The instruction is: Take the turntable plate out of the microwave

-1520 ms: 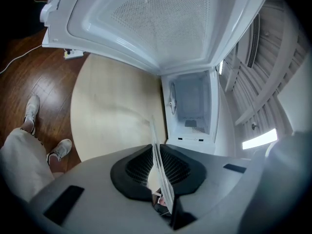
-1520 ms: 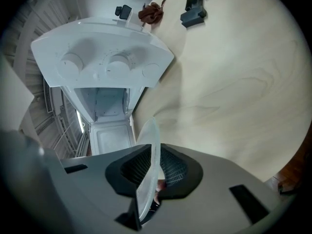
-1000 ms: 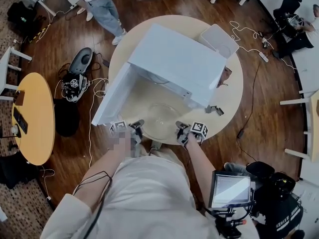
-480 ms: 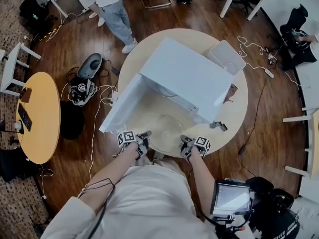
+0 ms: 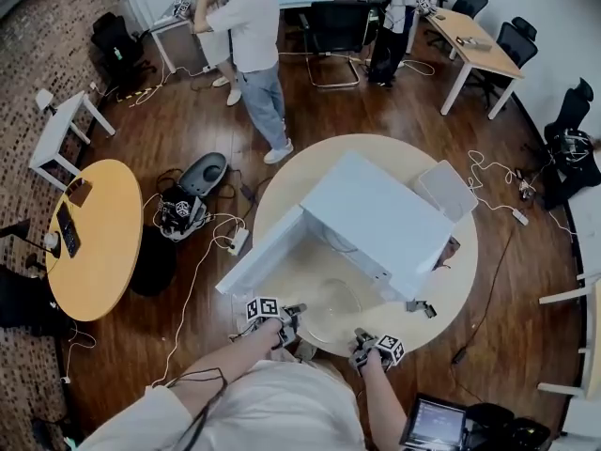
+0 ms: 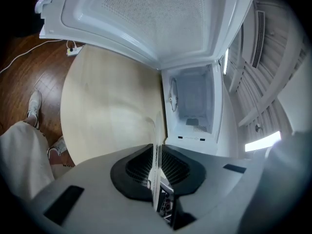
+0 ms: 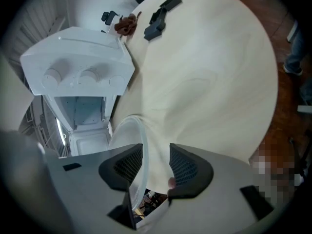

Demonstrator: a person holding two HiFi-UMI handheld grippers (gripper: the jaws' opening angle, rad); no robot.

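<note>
Turntable plate [image 5: 329, 306] out of microwave [image 5: 376, 216], over tabletop [image 5: 453, 280] | left tongs [image 6: 157, 172] clenched on rim | right tongs [image 7: 156, 165] just opening, rim loose between | remaining: release.

One microwave [image 5: 376, 219] is standing here, and one glass turntable plate [image 5: 331, 310] is lying out. Two tools are showing: the left tool [image 5: 289, 319] and the right tool [image 5: 362, 341]. Two round tables are standing in the room (the near table [image 5: 285, 178] and a yellow table [image 5: 99, 242]). One white bin [image 5: 447, 191] is sitting on the near table. One person in a white top [image 5: 254, 36] is standing beyond.
</note>
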